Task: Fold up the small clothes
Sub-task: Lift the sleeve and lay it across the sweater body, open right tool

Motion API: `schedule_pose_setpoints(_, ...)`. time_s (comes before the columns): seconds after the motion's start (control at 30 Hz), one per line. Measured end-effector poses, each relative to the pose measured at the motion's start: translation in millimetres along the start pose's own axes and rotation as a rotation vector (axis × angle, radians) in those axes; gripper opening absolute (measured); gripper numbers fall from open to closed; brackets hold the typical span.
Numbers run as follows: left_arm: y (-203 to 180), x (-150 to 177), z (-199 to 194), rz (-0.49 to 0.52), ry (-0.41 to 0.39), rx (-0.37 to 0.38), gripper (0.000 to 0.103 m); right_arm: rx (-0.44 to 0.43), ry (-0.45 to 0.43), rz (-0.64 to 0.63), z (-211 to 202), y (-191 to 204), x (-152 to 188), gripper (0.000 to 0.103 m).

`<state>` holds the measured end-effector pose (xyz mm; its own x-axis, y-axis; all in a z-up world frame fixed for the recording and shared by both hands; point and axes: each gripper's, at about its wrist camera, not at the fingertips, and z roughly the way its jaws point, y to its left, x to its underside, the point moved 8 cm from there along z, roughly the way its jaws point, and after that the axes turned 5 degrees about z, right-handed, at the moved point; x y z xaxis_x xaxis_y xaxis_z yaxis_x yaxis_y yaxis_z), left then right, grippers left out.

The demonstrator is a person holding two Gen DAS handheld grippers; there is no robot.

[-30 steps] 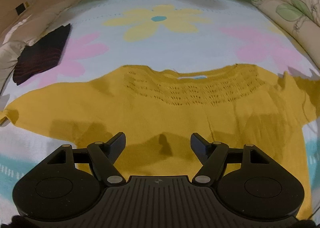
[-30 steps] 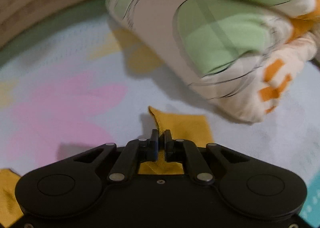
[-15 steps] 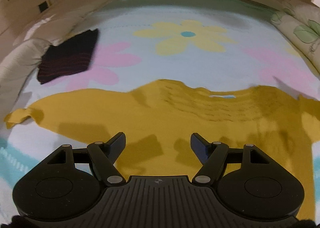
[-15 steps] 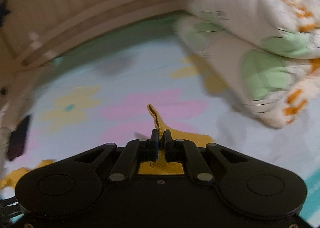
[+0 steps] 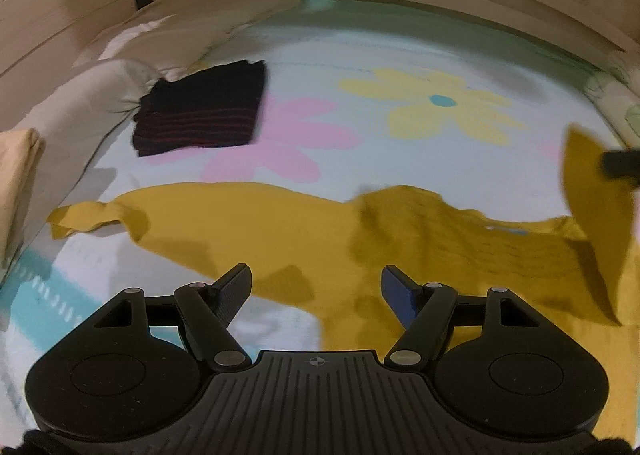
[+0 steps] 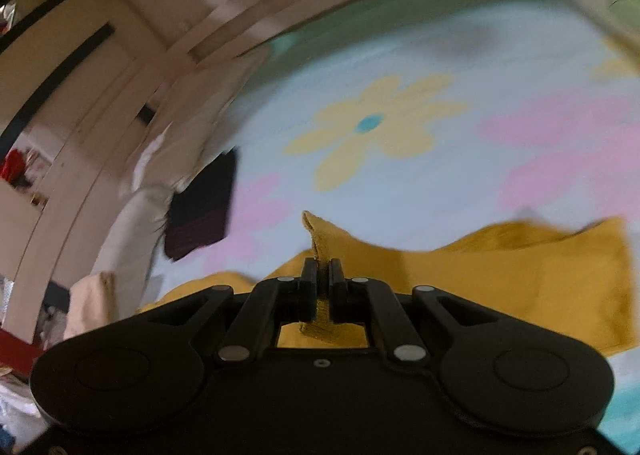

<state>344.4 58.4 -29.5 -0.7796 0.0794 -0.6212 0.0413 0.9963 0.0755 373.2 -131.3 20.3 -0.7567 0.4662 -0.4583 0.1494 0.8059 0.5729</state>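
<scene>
Yellow sweater sleeve pinched between right gripper fingers.

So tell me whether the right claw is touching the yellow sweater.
Touching. In the right wrist view the right claw is shut on the yellow sweater: an edge of fabric is pinched between its fingers and sticks up above them.

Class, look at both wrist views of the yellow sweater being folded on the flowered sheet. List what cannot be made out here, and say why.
- Yellow sweater: its hem, left wrist view, hidden behind the left hand-held gripper.
- Right hand-held gripper: how much sleeve it pinches, right wrist view, covered by its own fingers.
- Dark folded garment: its stripes, right wrist view, motion blur.
- Right sleeve's far end, left wrist view, cut off by the frame edge.
</scene>
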Motion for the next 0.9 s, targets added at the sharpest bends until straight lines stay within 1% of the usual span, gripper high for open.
schedule_pose_setpoints(0.07, 9.7, 0.3, 2.3, -0.019, 0.005, -0.011, 0.071, -0.018, 0.025, 0.006, 27.2, 10.7, 10.7, 0.010)
schedule_pose_setpoints(0.13, 18.6, 0.7, 4.8, -0.041, 0.011, -0.022, 0.071, -0.031, 0.044, 0.012, 53.2, 21.3, 29.1, 0.010)
schedule_pose_setpoints(0.2, 25.6, 1.1, 6.8, -0.060, 0.016, -0.032, 0.071, -0.043, 0.062, 0.023, 64.5, 20.5, 48.7, 0.010)
schedule_pose_setpoints(0.3, 30.6, 1.9, 11.3, -0.077, 0.026, -0.047, 0.071, -0.047, 0.075, 0.017, 88.8, 23.7, 65.0, 0.010)
schedule_pose_setpoints(0.33, 30.3, 3.0, 11.6, -0.078, 0.029, -0.050, 0.071, -0.057, 0.079, 0.010, 94.0, 23.3, 69.5, 0.016)
schedule_pose_setpoints(0.37, 29.6, 3.4, 13.1, -0.079, 0.031, -0.051, 0.071, -0.074, 0.086, 0.007, 98.5, 23.3, 73.6, 0.023)
schedule_pose_setpoints(0.4, 28.1, 3.5, 14.2, -0.078, 0.032, -0.051, 0.071, -0.086, 0.089, 0.010, 102.0, 22.0, 75.9, 0.023)
schedule_pose_setpoints(0.43, 26.2, 4.0, 14.5, -0.078, 0.033, -0.052, 0.071, -0.090, 0.091, 0.014, 101.8, 19.3, 76.7, 0.027)
schedule_pose_setpoints(0.47, 24.3, 4.5, 14.8, -0.077, 0.034, -0.051, 0.071, -0.093, 0.087, 0.008, 101.3, 18.2, 76.3, 0.037)
schedule_pose_setpoints(0.5, 20.8, 4.1, 15.8, -0.076, 0.034, -0.047, 0.071, -0.096, 0.077, -0.008, 97.8, 16.5, 74.5, 0.043)
schedule_pose_setpoints(0.53, 18.0, 4.2, 16.7, -0.074, 0.033, -0.040, 0.071, -0.096, 0.060, -0.028, 89.9, 12.7, 71.0, 0.054)
schedule_pose_setpoints(0.57, 13.2, 4.0, 17.9, -0.069, 0.033, -0.029, 0.071, -0.088, 0.039, -0.049, 87.2, 11.6, 68.8, 0.060)
schedule_pose_setpoints(0.67, -4.3, 4.4, 24.4, -0.037, 0.035, 0.014, 0.071, -0.037, -0.019, -0.091, 57.3, -14.2, 54.3, 0.060)
schedule_pose_setpoints(0.73, -18.4, 6.4, 29.8, -0.012, 0.044, 0.027, 0.071, 0.022, -0.064, -0.082, 34.3, -43.7, 42.1, 0.060)
schedule_pose_setpoints(0.8, -34.0, 9.6, 34.8, 0.019, 0.053, 0.042, 0.071, 0.086, -0.105, -0.053, 9.9, -79.6, 31.0, 0.061)
schedule_pose_setpoints(0.9, -57.8, 16.4, 43.5, 0.076, 0.077, 0.068, 0.071, 0.145, -0.164, 0.042, -22.4, -133.3, 17.8, 0.062)
